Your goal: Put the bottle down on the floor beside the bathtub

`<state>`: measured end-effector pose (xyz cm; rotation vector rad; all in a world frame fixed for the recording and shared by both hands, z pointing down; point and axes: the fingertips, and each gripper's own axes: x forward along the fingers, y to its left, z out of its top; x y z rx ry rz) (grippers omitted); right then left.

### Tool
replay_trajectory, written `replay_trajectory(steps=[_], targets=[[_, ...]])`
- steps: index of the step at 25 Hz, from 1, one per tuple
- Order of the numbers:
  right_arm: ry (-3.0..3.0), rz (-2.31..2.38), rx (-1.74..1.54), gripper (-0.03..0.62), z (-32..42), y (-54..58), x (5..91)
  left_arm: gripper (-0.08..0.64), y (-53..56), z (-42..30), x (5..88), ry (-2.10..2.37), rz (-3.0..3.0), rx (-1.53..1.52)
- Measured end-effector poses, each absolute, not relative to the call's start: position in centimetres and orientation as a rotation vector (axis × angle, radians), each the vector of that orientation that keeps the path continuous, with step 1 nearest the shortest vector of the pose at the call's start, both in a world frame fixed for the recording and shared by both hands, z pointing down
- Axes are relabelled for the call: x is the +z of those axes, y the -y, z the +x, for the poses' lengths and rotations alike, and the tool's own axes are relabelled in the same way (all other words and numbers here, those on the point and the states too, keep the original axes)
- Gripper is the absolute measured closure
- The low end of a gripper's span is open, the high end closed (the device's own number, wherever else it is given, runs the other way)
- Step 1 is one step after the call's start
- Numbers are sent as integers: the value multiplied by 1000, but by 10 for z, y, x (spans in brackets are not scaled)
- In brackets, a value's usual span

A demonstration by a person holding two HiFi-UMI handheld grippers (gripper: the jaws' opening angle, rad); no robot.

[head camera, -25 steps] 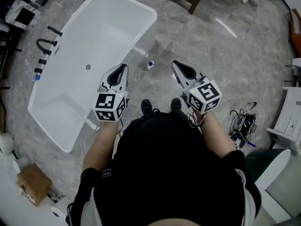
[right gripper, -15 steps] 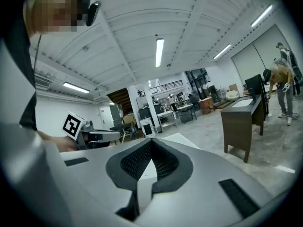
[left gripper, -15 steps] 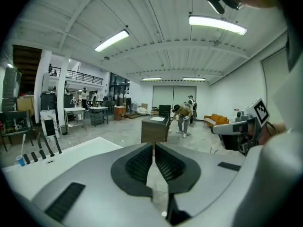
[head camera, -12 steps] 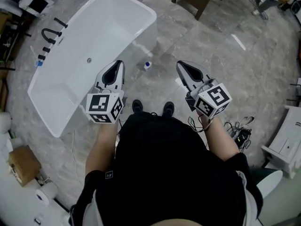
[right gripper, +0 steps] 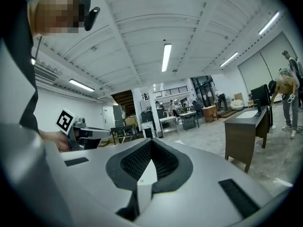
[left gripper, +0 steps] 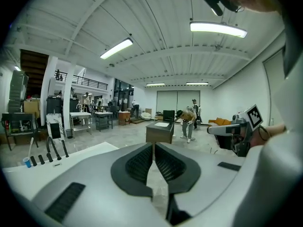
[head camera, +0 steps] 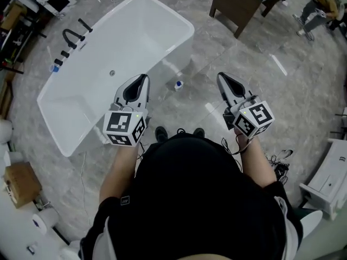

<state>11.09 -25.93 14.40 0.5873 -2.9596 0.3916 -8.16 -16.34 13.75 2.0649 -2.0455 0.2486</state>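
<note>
Both hand-held grippers are clenched shut with nothing between the pads. The left gripper [head camera: 142,79] hangs over the bathtub's [head camera: 135,37] near long wall, and the right gripper [head camera: 222,76] is well off to the side away from the bathtub. Each one's own view looks out level across the room, not down. The bottle [head camera: 178,84] is on the floor [head camera: 244,58] just beside that same near long wall, toward the bathtub end closest to the brown cabinet [head camera: 238,4]. It is apart from the wall, not leaning on it. In the head view it lies ahead of the jaws and far below them, between the two grippers and a little closer to the left one. Its blue cap faces up at the camera, so its long axis seems vertical, though it is too small to be sure. By this layout the bottle already looks set down where the task wants it. Any further reach would mean tipping a gripper steeply down, and the left is the handier one. The bathtub holds nothing but its drain [head camera: 112,73]. The dark faucet [head camera: 72,37] is on its far rim.
</note>
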Motion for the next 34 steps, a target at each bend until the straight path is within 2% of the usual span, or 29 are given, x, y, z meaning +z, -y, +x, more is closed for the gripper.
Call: replay_trajectory(steps=[10, 34], targets=[[2946, 567, 316, 565, 56, 235, 133, 531, 153, -126, 135, 2059, 2069, 197], [2942, 617, 377, 565, 70, 226, 140, 532, 141, -119, 145, 2035, 2072, 234]])
